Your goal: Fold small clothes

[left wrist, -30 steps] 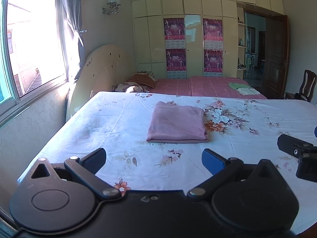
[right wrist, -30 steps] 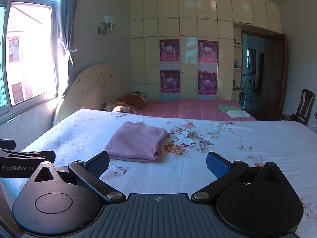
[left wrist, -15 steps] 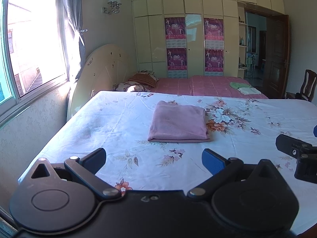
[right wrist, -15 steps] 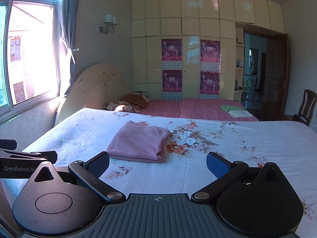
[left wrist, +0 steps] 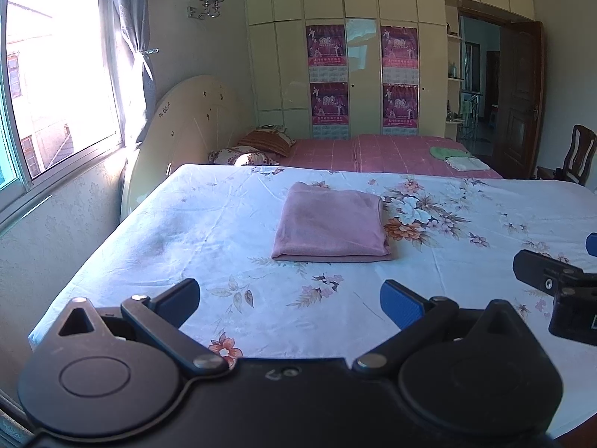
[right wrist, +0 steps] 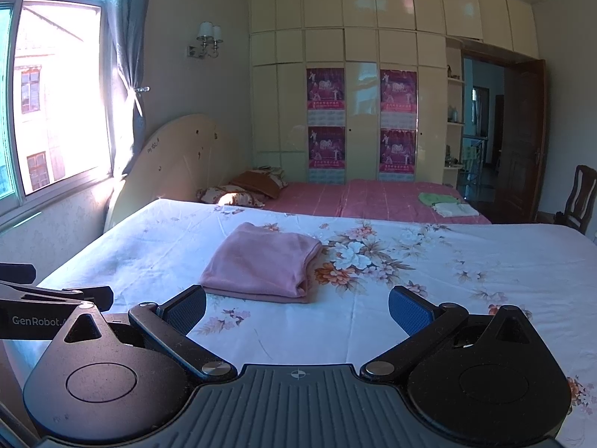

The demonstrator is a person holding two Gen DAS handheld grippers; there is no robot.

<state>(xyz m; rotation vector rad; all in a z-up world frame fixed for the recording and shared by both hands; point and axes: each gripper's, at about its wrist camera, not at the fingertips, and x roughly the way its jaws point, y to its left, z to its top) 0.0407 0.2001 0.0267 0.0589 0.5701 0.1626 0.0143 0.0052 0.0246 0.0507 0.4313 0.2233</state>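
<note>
A pink garment [left wrist: 330, 222] lies folded into a flat rectangle on the floral bedsheet [left wrist: 209, 224]; the right wrist view shows the same pink garment [right wrist: 263, 263] left of centre. My left gripper [left wrist: 291, 300] hovers open above the sheet, short of the garment, nothing between its fingers. The right gripper [right wrist: 296, 311] is open too, near the garment's front edge and holding nothing. Part of the right gripper [left wrist: 559, 291] shows at the right edge of the left wrist view.
A second bed with a pink cover [left wrist: 373, 149] stands behind, with pillows [left wrist: 253, 149] and folded green and white cloths [left wrist: 459, 158]. A window [left wrist: 56, 86] and wall lie left. A wooden chair [left wrist: 576, 156] and an open door [left wrist: 518, 89] are at the right.
Both grippers have drawn slightly back and up from the folded garment, which lies still. Both stay open.
</note>
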